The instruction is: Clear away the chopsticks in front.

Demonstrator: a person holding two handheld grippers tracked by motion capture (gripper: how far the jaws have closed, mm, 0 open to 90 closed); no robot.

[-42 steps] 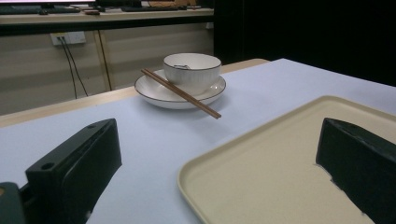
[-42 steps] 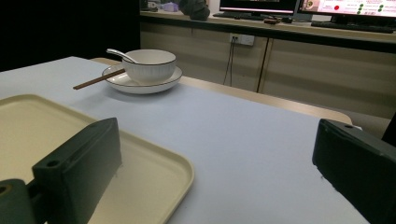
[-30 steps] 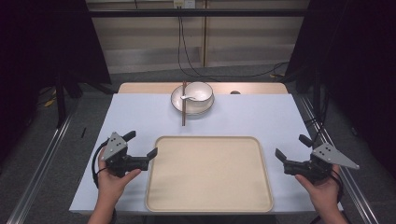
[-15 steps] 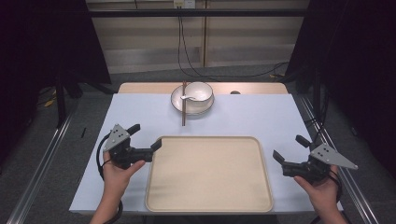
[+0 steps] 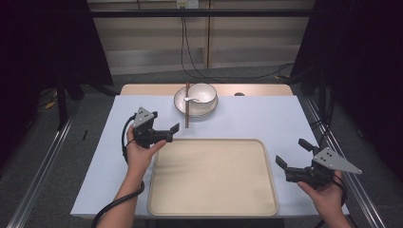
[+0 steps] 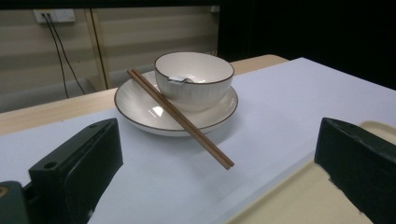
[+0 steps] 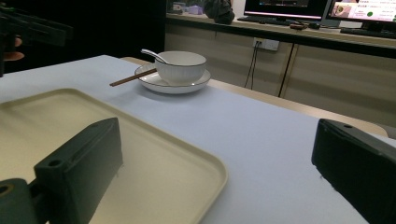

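Nearest the person, the right gripper hangs with its jaws apart and nothing between them just off the right edge of the bare cream tray, which holds nothing. Farther in, the left gripper sits by the tray's far left corner, jaws also apart and empty, aimed toward the dishes. At the far end the bowl with its spoon stands on a plate, 2 chopsticks leaning on its rim, so by my reading nothing has been moved yet and any loading of the tray is all still to do.
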